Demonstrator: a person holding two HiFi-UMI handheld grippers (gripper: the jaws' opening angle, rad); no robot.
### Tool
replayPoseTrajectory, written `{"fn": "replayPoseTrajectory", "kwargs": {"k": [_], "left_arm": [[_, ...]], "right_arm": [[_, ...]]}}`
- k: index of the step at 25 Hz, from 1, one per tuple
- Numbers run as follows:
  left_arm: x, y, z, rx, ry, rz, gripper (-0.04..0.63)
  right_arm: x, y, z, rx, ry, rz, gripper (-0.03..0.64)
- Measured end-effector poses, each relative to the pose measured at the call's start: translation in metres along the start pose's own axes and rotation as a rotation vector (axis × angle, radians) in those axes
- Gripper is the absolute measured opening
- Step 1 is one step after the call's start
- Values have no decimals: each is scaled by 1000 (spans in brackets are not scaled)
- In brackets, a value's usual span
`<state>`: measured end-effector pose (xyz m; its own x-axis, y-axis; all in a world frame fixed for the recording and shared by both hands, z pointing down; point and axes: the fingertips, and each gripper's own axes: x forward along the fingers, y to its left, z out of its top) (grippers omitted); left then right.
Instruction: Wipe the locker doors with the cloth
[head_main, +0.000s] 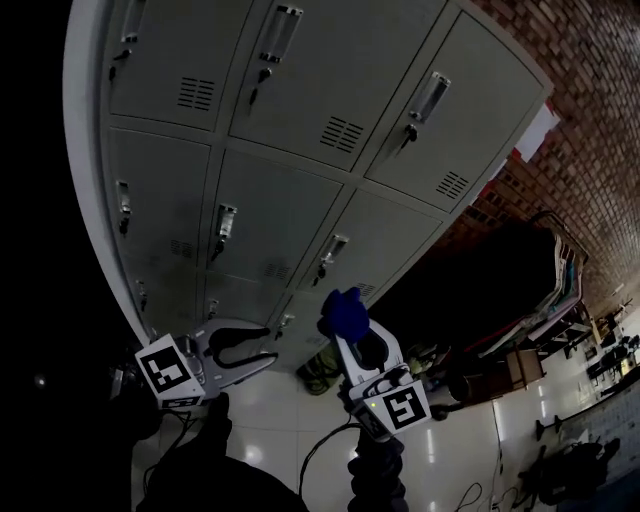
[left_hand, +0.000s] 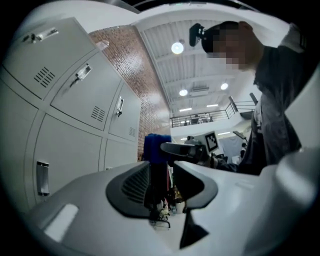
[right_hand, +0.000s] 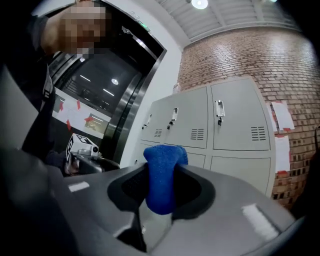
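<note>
**Cloth clamped and ready, locker doors yet to be touched**

A blue cloth (right_hand: 162, 175) is seen pinched upright between the jaws of the right gripper (right_hand: 162, 182), its folded top standing out above them. In the head view the cloth (head_main: 345, 312) is held short of the locker doors (head_main: 270, 215), which rise ahead of and above the right gripper (head_main: 348, 335). No contact with any panel is shown.

The left gripper (head_main: 262, 345) is carried just to the left, at about the same height. Its jaws are parted, and nothing is gripped between them.

No wiped streak or damp patch can be made out on the grey panels. The job is therefore judged to be at its start, with every door in view left to be done.

The flat panels offer open room for broad strokes. That room is broken by raised handles (head_main: 227, 220) and vent slots on each door. A brick wall (head_main: 580, 120) bounds the bank far to the right, and a pale floor (head_main: 280, 400) lies beneath both grippers.
</note>
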<state>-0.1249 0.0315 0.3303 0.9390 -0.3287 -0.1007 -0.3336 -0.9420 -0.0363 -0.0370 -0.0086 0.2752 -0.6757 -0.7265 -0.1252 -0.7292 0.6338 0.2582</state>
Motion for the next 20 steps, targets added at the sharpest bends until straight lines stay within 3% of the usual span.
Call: {"fn": "replayPoseTrajectory", "kwargs": {"k": [4, 9, 15, 20], "left_arm": [[47, 62, 1, -39, -5, -65, 138], [89, 134, 7, -33, -33, -98, 138], [126, 163, -3, -45, -31, -149, 124], [148, 177, -18, -45, -33, -107, 124]], "right_arm": [[56, -60, -14, 41, 50, -65, 117], [110, -128, -27, 77, 32, -141, 117], [147, -166, -37, 78, 12, -136, 117], [162, -181, -49, 112, -16, -79, 117]]}}
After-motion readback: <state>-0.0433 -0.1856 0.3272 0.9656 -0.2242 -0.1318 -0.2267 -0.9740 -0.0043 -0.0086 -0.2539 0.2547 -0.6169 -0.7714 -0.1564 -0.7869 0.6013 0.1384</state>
